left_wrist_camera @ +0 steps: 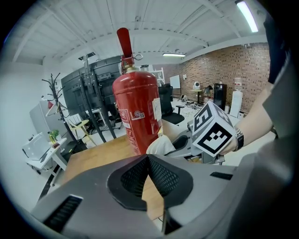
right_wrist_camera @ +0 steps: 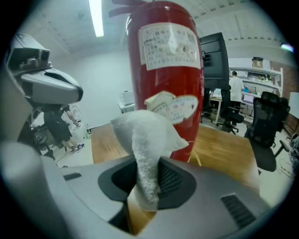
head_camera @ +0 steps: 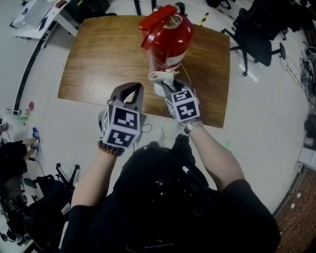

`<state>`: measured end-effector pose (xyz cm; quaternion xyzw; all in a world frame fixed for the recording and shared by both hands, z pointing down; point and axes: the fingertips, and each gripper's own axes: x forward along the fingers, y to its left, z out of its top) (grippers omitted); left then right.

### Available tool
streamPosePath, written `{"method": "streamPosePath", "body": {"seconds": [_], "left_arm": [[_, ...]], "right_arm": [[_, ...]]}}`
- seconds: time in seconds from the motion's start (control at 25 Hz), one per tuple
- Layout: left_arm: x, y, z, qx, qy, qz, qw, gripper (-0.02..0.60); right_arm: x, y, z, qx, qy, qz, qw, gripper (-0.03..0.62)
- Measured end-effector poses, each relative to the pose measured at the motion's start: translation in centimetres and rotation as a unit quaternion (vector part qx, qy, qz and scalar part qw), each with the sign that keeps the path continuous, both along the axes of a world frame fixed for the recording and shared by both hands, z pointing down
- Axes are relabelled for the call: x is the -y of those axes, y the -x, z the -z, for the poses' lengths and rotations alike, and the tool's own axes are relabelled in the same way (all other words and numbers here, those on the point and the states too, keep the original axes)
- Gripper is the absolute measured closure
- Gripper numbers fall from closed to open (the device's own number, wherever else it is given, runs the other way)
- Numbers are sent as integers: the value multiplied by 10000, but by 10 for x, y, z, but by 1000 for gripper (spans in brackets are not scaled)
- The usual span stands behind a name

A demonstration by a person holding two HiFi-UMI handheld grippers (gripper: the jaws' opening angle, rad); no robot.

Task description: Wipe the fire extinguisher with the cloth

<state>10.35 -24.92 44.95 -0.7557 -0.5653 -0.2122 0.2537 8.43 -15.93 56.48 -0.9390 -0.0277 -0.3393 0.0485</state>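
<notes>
A red fire extinguisher (head_camera: 168,37) stands upright on the wooden table (head_camera: 98,64), its red handle on top. My right gripper (head_camera: 165,88) is shut on a white cloth (head_camera: 160,79), and the cloth rests against the lower front of the cylinder. In the right gripper view the cloth (right_wrist_camera: 147,140) bunches up out of the jaws in front of the extinguisher (right_wrist_camera: 163,60) and its paper label. My left gripper (head_camera: 129,94) hangs over the table's near edge, left of the extinguisher (left_wrist_camera: 136,112). Its jaws are shut with nothing between them.
Black office chairs (head_camera: 256,34) stand to the right of the table. A white desk (head_camera: 39,15) sits at the far left. A person's legs and shoes (head_camera: 19,143) show at the left on the floor. A person (right_wrist_camera: 236,88) stands by shelves in the background.
</notes>
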Motion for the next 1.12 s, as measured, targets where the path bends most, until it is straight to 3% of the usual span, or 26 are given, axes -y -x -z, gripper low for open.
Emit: {"method": "streamPosePath", "body": {"seconds": [0.6, 1.12], "left_arm": [[11, -2, -10, -14, -194, 208, 9996, 581], [-3, 4, -9, -58, -235, 355, 9991, 581]], "right_arm": [[-7, 2, -71, 793, -136, 51, 9967, 476], [-4, 12, -68, 845, -328, 453, 9949, 476]]}}
